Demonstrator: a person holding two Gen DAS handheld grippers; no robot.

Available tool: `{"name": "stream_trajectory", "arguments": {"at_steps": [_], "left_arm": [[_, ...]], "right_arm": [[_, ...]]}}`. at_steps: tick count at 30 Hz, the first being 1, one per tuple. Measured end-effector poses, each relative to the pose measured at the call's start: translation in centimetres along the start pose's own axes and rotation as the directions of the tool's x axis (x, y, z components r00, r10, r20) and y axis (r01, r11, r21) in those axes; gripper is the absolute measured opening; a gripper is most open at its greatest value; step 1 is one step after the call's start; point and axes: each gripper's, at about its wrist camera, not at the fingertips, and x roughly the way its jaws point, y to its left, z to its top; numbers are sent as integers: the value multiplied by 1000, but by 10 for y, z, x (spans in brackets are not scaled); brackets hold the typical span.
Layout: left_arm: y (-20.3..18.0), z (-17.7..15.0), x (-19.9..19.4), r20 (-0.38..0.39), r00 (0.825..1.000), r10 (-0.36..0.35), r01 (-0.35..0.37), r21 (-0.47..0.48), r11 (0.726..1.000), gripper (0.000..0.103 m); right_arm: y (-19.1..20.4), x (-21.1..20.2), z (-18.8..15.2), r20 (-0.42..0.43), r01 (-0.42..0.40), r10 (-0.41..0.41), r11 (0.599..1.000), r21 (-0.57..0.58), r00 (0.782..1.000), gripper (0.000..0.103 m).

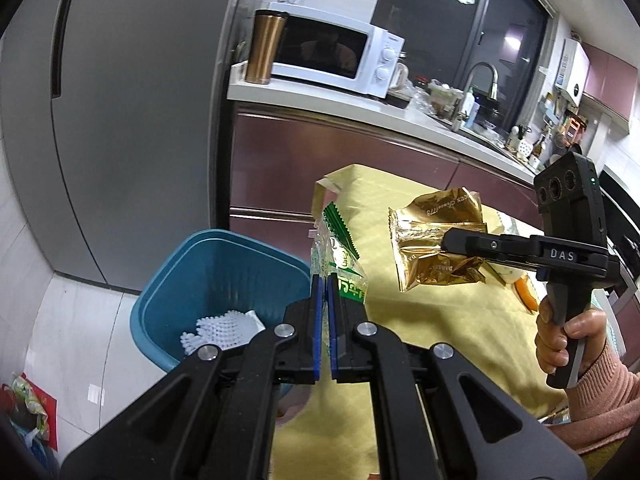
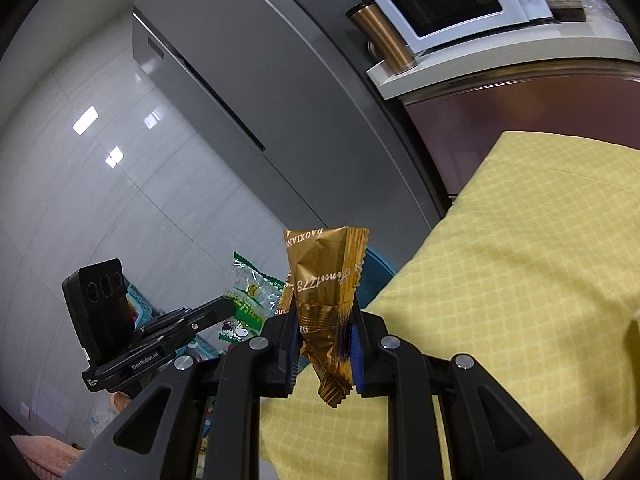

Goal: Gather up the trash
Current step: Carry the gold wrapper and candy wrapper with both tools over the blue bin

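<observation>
My left gripper (image 1: 325, 280) is shut on a clear wrapper with green print (image 1: 340, 252), held at the left edge of the table right beside the blue trash bin (image 1: 192, 276). The bin stands on the floor and holds a white dotted glove (image 1: 218, 330). My right gripper (image 2: 323, 312) is shut on a crumpled gold foil wrapper (image 2: 324, 276), raised above the yellow tablecloth (image 2: 520, 260). From the left wrist view the right gripper (image 1: 446, 242) pinches the gold wrapper (image 1: 436, 240) over the table. The right wrist view shows the left gripper (image 2: 224, 306) with its green wrapper (image 2: 248, 300).
A grey fridge (image 1: 120, 120) stands behind the bin. A counter (image 1: 320, 100) carries a white microwave (image 1: 332, 52) and a copper tumbler (image 1: 264, 46), with a sink and clutter further right. A hand in a pink sleeve (image 1: 576, 344) holds the right gripper. Bags (image 1: 28, 408) lie on the floor.
</observation>
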Motion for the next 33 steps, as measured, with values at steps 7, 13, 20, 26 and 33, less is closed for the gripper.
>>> {"name": "stream_trajectory", "arguments": {"at_steps": [7,13,20,26,33], "left_arm": [[17,-2,10,-18,1000,25,-25,-33,999,3],[25,-5,15,-28,999,39,-41,-53,998,3],[32,-8,17,-34,998,56,-58,-68,996,3],[36,-10,24,-47,996,69,-73,-74,995,3],[41,-13,32,-61,994,90,-95,-84,992,3]], "right_arm": [[6,22,5,-34,-1,1,1000,-20,999,19],[11,39,7,-63,3,-5,999,-41,998,19],[16,56,9,-92,11,-16,998,-57,996,19],[18,70,10,-116,22,-30,997,-70,993,19],[21,87,13,-141,41,-53,995,-87,989,19]]}}
